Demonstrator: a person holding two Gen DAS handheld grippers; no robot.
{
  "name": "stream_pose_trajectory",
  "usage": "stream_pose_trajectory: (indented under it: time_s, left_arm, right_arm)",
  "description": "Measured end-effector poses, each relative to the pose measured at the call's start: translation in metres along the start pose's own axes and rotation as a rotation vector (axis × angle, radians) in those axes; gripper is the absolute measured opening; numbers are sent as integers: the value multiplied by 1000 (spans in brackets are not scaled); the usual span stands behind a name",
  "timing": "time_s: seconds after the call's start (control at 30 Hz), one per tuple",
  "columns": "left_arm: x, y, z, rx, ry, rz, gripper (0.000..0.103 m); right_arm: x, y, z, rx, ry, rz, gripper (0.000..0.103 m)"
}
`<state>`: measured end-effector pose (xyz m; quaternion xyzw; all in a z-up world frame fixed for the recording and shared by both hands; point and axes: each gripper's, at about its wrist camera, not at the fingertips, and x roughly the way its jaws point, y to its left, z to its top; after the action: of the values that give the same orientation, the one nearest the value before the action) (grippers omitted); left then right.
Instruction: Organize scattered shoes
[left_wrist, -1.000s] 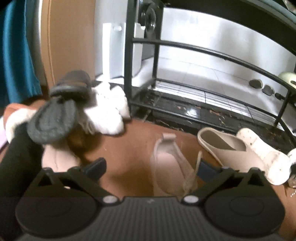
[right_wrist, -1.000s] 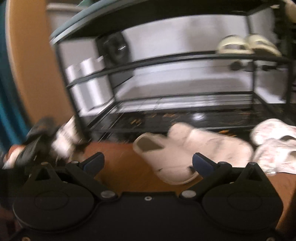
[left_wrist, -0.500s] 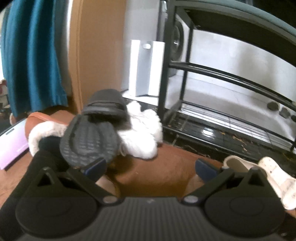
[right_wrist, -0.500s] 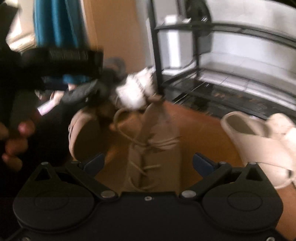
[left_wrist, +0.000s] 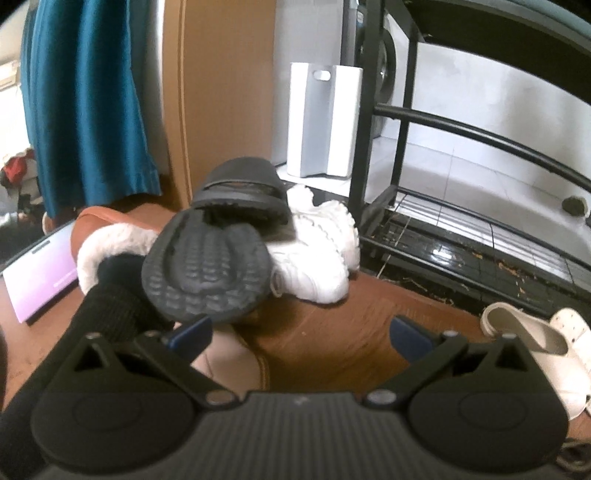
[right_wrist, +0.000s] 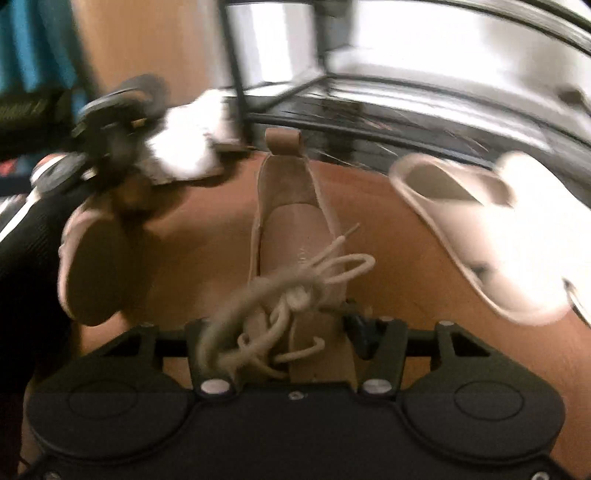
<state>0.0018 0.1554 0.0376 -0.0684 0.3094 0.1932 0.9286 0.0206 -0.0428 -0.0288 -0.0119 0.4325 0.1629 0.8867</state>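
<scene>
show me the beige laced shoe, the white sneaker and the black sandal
beige laced shoe (right_wrist: 295, 236), right wrist view, on its insole
white sneaker (left_wrist: 317, 254), left wrist view, on its side
black sandal (left_wrist: 240, 184), left wrist view, on its strap

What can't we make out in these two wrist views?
- Right view: whether the closing right gripper presses the beige lace-up shoe between its jaws; laces and blur hide contact.
- Right view: black metal shoe rack contents, smeared by motion blur.
- Left view: cream slip-on slipper, cut by frame edge.
- Left view: brown fleece-lined boot, covered by black rubber sandal.
</scene>
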Motion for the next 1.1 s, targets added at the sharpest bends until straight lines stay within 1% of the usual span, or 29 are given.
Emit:
stream_pose_trajectory:
  time_s: [0.1,0.3,0.33,0.37,0.4,0.47,0.5,0.53,0.57,0.63,0.67,0.73,0.8,0.87,0.9,1.0,1.07,1.1]
  left_arm:
    - [3,-4,-3,18,19,12,102]
    - [8,-13,-9,62,34,43,102]
    - [9,-13,-10,64,35,49,102]
    - [10,-13,-11,66,36,54,102]
    - [10,-14,-12,68,37,62,102]
    - [11,-14,-13,73,37,84,102]
    - [12,-15,-13,77,36,99,102]
    - [13,-15,-14,76,35,110,102]
    - [15,-14,-14,69,37,119,102]
    - [21,-10,-16,39,39,144,102]
    - [24,-9,-17,18,43,175,102]
    - [29,-5,-20,-23,48,241,102]
    - [30,-1,-23,-56,46,305,102]
    - [34,6,-24,-95,57,358,102]
    - [37,9,-23,-108,63,365,102]
    - [56,22,-14,-198,128,371,102]
    - [75,31,-6,-264,197,392,102]
    - [82,33,-5,-278,225,396,102]
  right_arm:
    - [-18,-30,-10,72,26,-100,55]
    - [-54,-94,-39,191,43,-282,55]
    - [-54,-98,-40,200,43,-291,57]
    - [-56,-105,-42,224,44,-303,63]
    - [-59,-114,-44,254,51,-315,67]
    - [-67,-121,-43,301,41,-302,87]
    - [-75,-123,-41,331,9,-281,92]
    - [-84,-122,-40,335,-22,-276,95]
    - [-92,-121,-39,333,-53,-275,95]
    - [-111,-112,-32,301,-157,-264,96]
    - [-117,-107,-28,296,-202,-255,98]
    - [-125,-104,-24,300,-249,-238,103]
    - [-127,-99,-18,289,-277,-209,103]
    - [-126,-98,-14,274,-274,-198,103]
    - [-124,-98,-15,275,-260,-198,103]
    - [-116,-98,-21,281,-211,-201,103]
    - [-114,-99,-23,294,-186,-211,103]
    - [-112,-99,-24,300,-174,-217,103]
